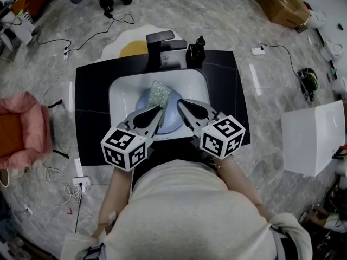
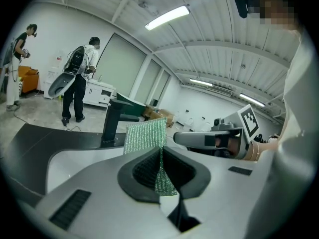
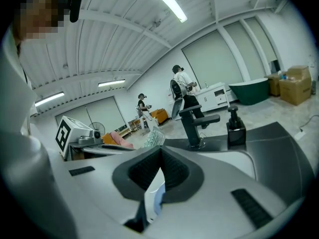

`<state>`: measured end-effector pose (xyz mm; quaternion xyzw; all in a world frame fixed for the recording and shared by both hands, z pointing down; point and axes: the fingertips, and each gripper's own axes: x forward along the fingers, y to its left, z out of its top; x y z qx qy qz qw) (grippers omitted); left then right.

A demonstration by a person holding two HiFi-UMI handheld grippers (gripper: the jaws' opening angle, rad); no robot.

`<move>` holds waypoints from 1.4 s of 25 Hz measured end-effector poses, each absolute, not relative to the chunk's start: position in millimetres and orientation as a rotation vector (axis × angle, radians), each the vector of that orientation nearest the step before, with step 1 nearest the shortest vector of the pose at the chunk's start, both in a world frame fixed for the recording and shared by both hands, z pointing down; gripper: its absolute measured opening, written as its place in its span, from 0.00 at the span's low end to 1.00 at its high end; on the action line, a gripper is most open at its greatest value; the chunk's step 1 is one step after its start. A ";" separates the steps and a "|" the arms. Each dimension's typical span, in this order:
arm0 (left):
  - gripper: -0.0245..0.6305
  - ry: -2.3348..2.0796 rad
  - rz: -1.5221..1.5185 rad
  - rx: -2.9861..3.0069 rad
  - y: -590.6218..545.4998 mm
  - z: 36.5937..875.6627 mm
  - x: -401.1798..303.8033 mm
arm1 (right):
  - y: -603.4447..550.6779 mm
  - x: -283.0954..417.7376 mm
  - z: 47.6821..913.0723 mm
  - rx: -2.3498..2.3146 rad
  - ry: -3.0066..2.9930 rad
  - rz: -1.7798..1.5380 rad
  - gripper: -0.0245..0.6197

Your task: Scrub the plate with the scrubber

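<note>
A pale blue plate (image 1: 169, 118) lies in the white sink (image 1: 122, 88). My left gripper (image 1: 161, 108) is shut on a green mesh scrubber (image 1: 160, 95), which stands up from its tips over the far part of the plate. The left gripper view shows the scrubber (image 2: 145, 136) pinched between the dark pads of that gripper (image 2: 160, 153). My right gripper (image 1: 179, 102) is shut at the plate's right rim. In the right gripper view a pale blue sliver of the plate (image 3: 156, 200) shows between its closed jaws (image 3: 160, 151), and the scrubber (image 3: 152, 138) peeks up just beyond.
A black tap (image 1: 160, 42) and a black soap dispenser (image 1: 196, 52) stand on the black counter (image 1: 89, 107) behind the sink. Cables, cardboard boxes (image 1: 282, 4) and a pink seat (image 1: 21, 126) lie on the floor around. People stand far off (image 2: 77, 78).
</note>
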<state>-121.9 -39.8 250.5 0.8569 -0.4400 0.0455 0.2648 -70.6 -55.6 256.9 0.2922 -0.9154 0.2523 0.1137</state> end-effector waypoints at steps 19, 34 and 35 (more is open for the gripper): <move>0.09 -1.204 0.179 2.324 -37.2 252.6 -123.4 | -51.5 -76.6 266.0 0.808 -2.657 0.724 0.05; 0.09 -1.187 0.186 2.306 -34.3 254.8 -125.7 | -45.0 -84.1 273.4 0.751 -2.650 0.750 0.05; 0.09 -1.186 0.186 2.307 -34.1 254.5 -125.3 | -44.8 -84.2 273.4 0.748 -2.651 0.748 0.05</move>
